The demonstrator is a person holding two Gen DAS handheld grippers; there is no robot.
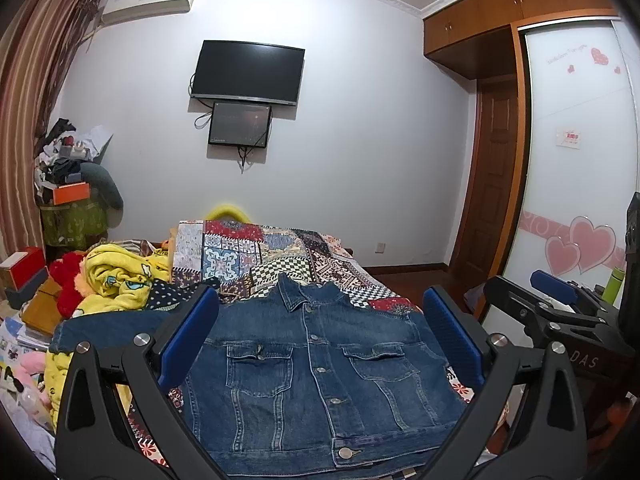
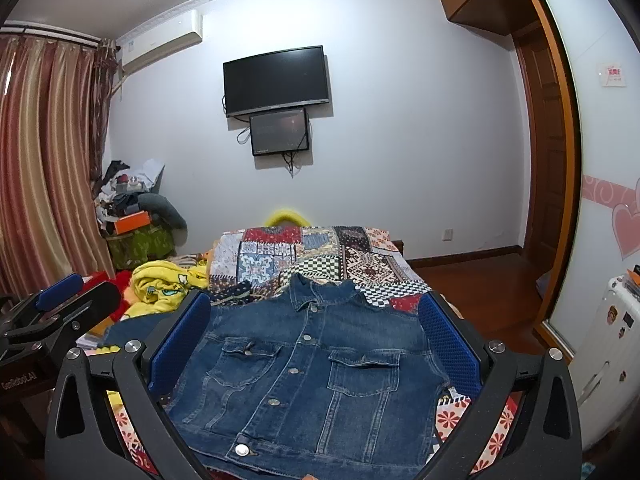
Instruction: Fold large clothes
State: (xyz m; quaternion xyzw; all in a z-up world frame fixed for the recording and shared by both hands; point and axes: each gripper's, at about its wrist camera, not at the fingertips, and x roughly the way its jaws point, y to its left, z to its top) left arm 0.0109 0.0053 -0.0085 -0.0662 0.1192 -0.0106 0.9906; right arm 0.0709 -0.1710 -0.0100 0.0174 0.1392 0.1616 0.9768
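Bed with patchwork quilt (image 1: 280, 256) fills mid-frame in both views, foot end toward the far wall. No worktop here; the bed is the folding surface.

Dark blue denim jacket (image 1: 320, 376) lies flat on the near end of the bed, front up, buttoned, collar pointing away, hem nearest the cameras. One sleeve (image 1: 108, 330) runs out to the left over the bed edge; the other sleeve isn't visible, can't tell if it is tucked under or hanging off the right side.

Yellow cartoon-print blanket (image 1: 120, 280) is heaped just left of the jacket, touching or close to that sleeve.

Left claw (image 1: 320, 340): blue-padded fingers wide apart, empty, hovering over the jacket body. Right claw (image 2: 316, 344): same, spread wide, empty, above the jacket, just beside the left one.

Judgement: fold not started, next is picking grab points.

Risks:
- Denim is thick and stiff. Pinching only the top layer would peel the front panel off the back and skew the fold.
- Grabbing the left sleeve near the yellow blanket could snag blanket fabric and drag it onto the jacket.
- The two claws sit close together; crossing over for a sleeve fold risks a collision.
- Hem is at the bed's near edge; pulling toward the person could slide the whole jacket off.
- Unseen right sleeve may bunch under the body and leave a lump.
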